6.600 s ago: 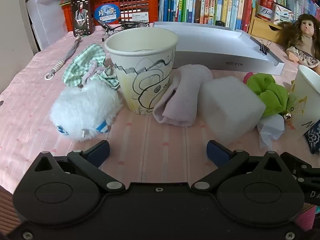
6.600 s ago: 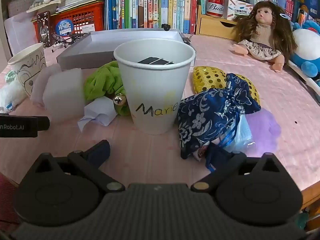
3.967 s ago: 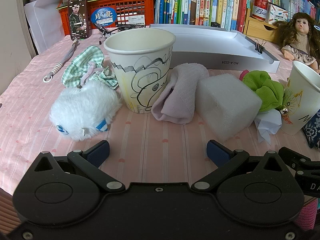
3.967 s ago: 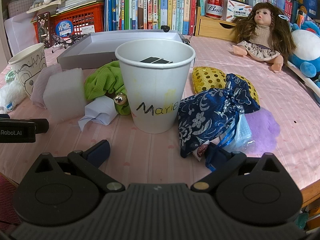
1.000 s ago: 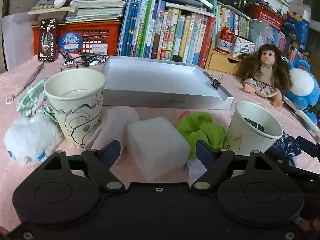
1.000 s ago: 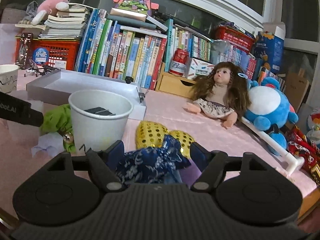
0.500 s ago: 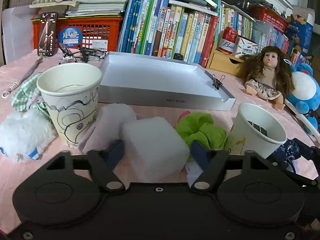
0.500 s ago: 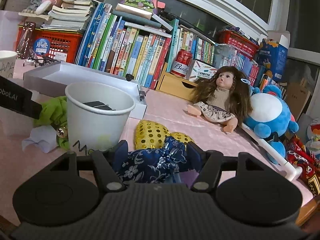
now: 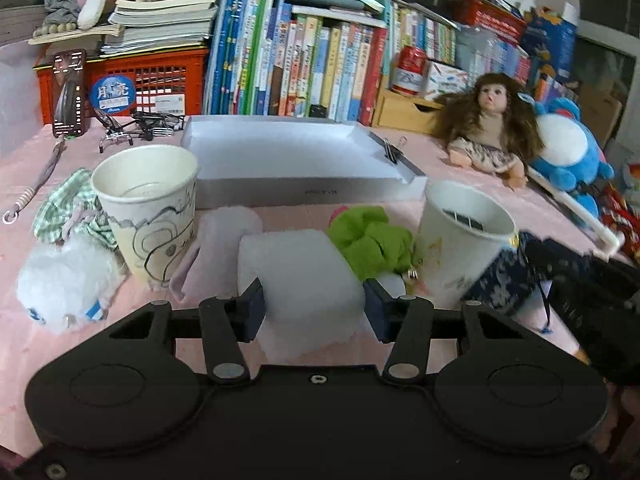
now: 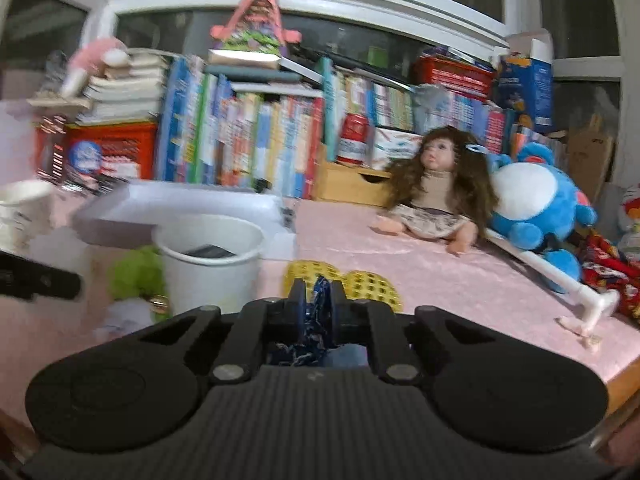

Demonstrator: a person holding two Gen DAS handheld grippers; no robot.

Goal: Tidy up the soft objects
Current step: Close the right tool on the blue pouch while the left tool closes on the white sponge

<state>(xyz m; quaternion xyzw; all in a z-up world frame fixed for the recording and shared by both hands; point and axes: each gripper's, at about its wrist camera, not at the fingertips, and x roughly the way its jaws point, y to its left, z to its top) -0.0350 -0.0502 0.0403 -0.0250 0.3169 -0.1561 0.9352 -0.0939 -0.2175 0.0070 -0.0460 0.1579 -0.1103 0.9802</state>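
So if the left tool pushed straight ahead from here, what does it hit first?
The white foam block is already between the closing jaws of the left tool. Beyond it, probably the front wall of the shallow grey tray, with the green cloth just to the right; depth is unclear.

On the desk (image 9: 460, 168) stand two paper cups: one with a line drawing (image 9: 150, 208) toward the left edge, one white cup (image 9: 464, 248) toward the right. One white foam block (image 9: 300, 272), one pink folded cloth (image 9: 216, 240), one green cloth (image 9: 372, 240), one white furry toy (image 9: 64, 280) and one green checked cloth (image 9: 64, 208) lie along the near half. One grey tray (image 9: 296, 160) sits toward the far edge. One blue patterned pouch (image 10: 316, 312), one gold sequinned pouch (image 10: 360, 280), one doll (image 9: 488, 132) and one blue plush (image 9: 564, 152) are on the right side. Two hand-held grippers show, left (image 9: 314, 310) and right (image 10: 316, 304).
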